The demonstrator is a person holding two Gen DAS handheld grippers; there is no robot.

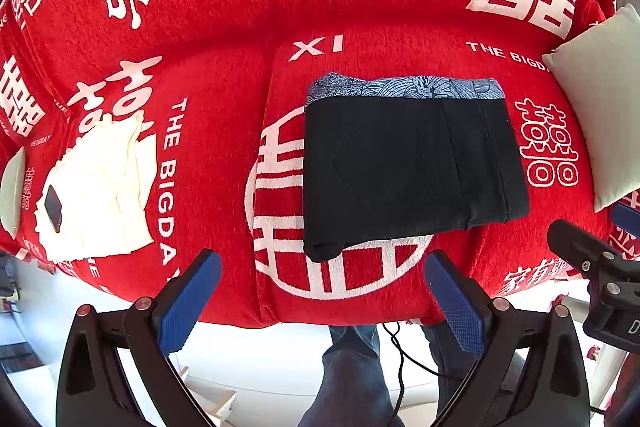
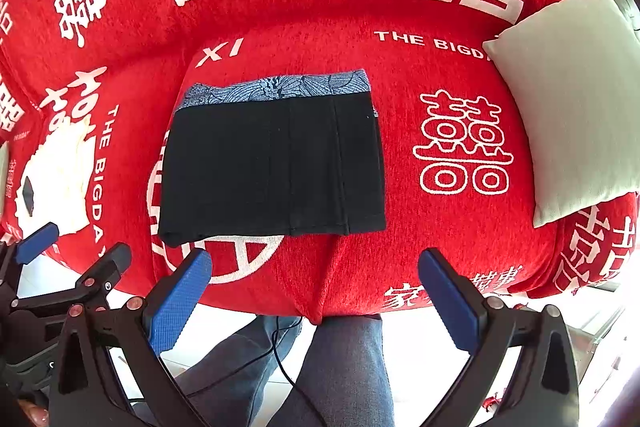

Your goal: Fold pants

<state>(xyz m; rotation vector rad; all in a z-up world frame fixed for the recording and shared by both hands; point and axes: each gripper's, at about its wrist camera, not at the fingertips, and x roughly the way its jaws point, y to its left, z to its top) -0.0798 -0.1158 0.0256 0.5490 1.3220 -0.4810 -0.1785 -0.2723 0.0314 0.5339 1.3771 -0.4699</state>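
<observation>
Black pants (image 1: 408, 167) lie folded into a compact rectangle on the red sofa seat (image 1: 224, 147), with a blue patterned waistband lining (image 1: 404, 87) showing along the far edge. They also show in the right wrist view (image 2: 272, 167). My left gripper (image 1: 324, 287) is open and empty, held above the seat's front edge, just short of the pants. My right gripper (image 2: 316, 291) is open and empty, also just in front of the pants. The left gripper shows at the right wrist view's left edge (image 2: 72, 259).
A folded cream garment (image 1: 100, 187) with a dark phone-like object (image 1: 54, 207) on it lies on the left seat. A pale cushion (image 2: 568, 99) rests at the right. The person's legs (image 2: 344, 367) and a black cable (image 2: 280, 355) are below the sofa front.
</observation>
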